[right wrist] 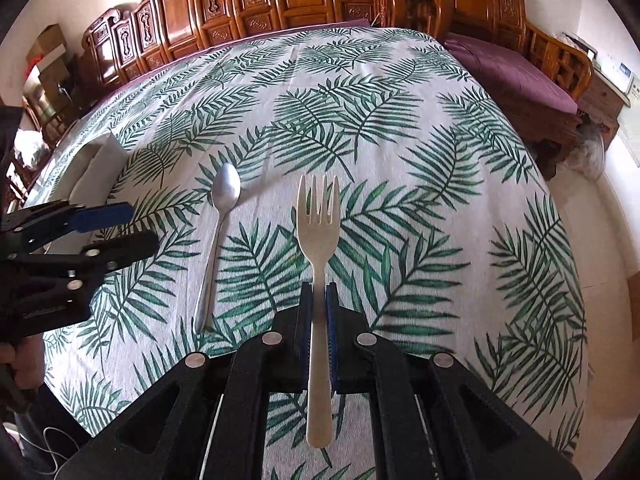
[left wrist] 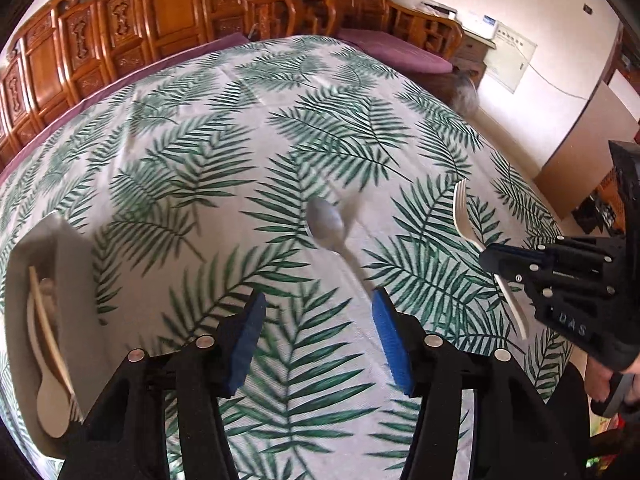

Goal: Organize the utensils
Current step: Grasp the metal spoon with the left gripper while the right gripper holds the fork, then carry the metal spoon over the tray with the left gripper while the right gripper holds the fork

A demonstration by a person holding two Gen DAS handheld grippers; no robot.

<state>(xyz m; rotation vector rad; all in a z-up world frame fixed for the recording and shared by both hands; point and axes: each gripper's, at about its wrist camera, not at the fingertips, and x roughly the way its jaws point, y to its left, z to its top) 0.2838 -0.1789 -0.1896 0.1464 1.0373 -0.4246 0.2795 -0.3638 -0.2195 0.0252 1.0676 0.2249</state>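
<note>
My right gripper (right wrist: 319,300) has its jaws tight on the light, stiff fork (right wrist: 318,220). My left gripper (left wrist: 318,320), jaws half wide and holding nothing, hangs over the thin, slippery metal spoon (left wrist: 326,222) lying on the bench (left wrist: 200,160); I'd grab its handle.

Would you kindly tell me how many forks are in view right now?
1. The pale fork is clamped in the right gripper, above the leaf-print tablecloth. The grey tray holds pale utensils; another fork may be hidden there.
</note>
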